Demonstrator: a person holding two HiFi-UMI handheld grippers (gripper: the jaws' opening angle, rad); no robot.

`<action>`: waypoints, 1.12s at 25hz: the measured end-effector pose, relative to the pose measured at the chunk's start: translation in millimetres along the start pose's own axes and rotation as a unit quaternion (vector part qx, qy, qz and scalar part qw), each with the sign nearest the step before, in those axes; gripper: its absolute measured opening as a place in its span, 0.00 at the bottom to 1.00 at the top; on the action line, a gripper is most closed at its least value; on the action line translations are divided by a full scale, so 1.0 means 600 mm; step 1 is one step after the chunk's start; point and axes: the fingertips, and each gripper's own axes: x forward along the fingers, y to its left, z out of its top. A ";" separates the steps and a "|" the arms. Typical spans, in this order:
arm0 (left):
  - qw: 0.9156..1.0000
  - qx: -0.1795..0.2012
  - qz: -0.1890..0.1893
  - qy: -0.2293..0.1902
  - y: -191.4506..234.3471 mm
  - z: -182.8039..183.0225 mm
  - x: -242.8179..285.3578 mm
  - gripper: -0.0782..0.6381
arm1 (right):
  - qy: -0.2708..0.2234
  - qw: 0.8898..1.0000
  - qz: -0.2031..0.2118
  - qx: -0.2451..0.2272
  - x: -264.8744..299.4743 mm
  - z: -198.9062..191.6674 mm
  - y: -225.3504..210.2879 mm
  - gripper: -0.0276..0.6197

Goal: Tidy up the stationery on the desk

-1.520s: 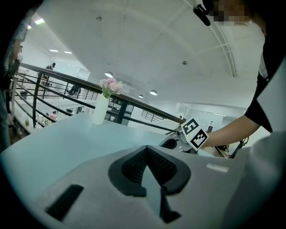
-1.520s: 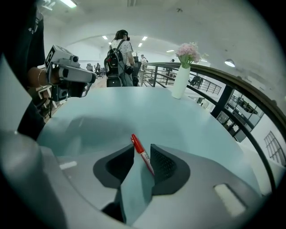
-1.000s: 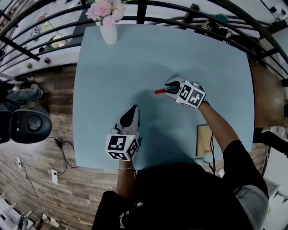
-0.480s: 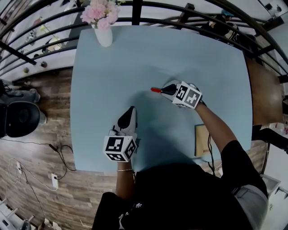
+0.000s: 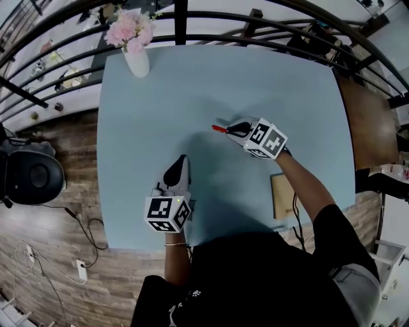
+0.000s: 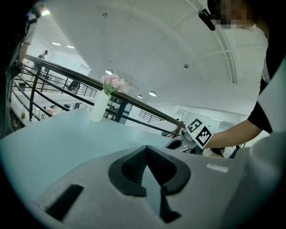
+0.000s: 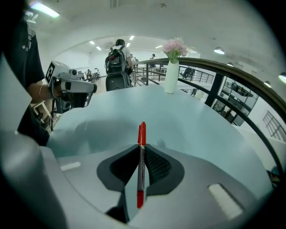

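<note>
A red marker pen (image 7: 141,154) is clamped lengthwise between the jaws of my right gripper (image 7: 142,156), its red cap sticking out forward. In the head view that right gripper (image 5: 234,129) hovers over the middle of the pale blue desk (image 5: 153,108), with the red pen tip (image 5: 219,128) pointing left. My left gripper (image 5: 177,172) rests lower left near the desk's front edge, pointing away from me. In the left gripper view the left gripper (image 6: 149,167) has its jaws pressed together with nothing between them.
A white vase of pink flowers (image 5: 135,45) stands at the desk's far left corner, also seen as a vase (image 7: 171,67) in the right gripper view. A brown board (image 5: 280,195) lies at the desk's front right. A black railing (image 5: 211,19) runs behind the desk.
My right gripper with the red pen has shifted a little to the left over the desk. The left gripper has stayed about where it was.
</note>
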 end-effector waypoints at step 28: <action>0.997 0.045 -0.065 0.027 -0.165 -0.037 0.048 0.11 | -0.085 0.985 -0.083 0.124 -0.201 -0.137 0.059 0.13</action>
